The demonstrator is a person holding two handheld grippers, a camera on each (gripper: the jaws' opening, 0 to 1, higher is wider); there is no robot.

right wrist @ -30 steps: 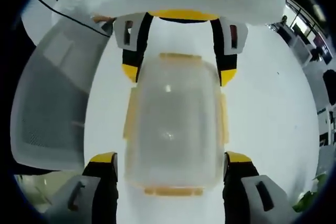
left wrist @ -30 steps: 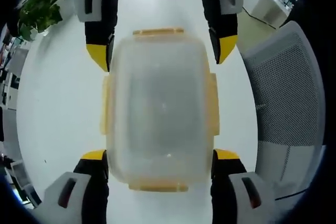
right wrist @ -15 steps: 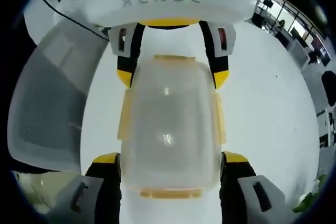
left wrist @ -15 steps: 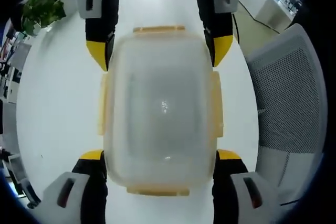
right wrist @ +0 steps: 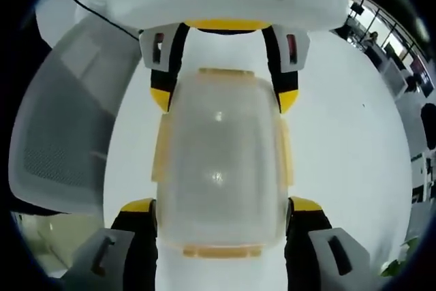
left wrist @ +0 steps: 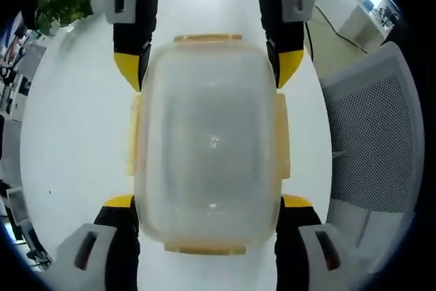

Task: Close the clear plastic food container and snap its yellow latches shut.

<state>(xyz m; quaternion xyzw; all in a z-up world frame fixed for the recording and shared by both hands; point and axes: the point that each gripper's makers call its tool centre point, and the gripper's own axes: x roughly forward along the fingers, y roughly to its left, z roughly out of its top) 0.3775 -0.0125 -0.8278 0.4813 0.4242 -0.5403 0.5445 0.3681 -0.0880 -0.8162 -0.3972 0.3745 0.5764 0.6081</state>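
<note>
The clear plastic food container (left wrist: 208, 144), lid on and yellow latches (left wrist: 280, 134) lying along its edges, rests flat on the white surface (left wrist: 75, 134) beside a mesh chair (left wrist: 371, 141). The left hand-held gripper (left wrist: 208, 204) and right hand-held gripper (right wrist: 221, 202) straddle opposite ends, jaws spread wide against the corners, gripping nothing, probably steadying the container so the latches can be pressed down.

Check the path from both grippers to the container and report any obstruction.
Nothing visible stands in the way. The container sits between the left gripper at one end and the right gripper at the other, on the bare white table.
</note>
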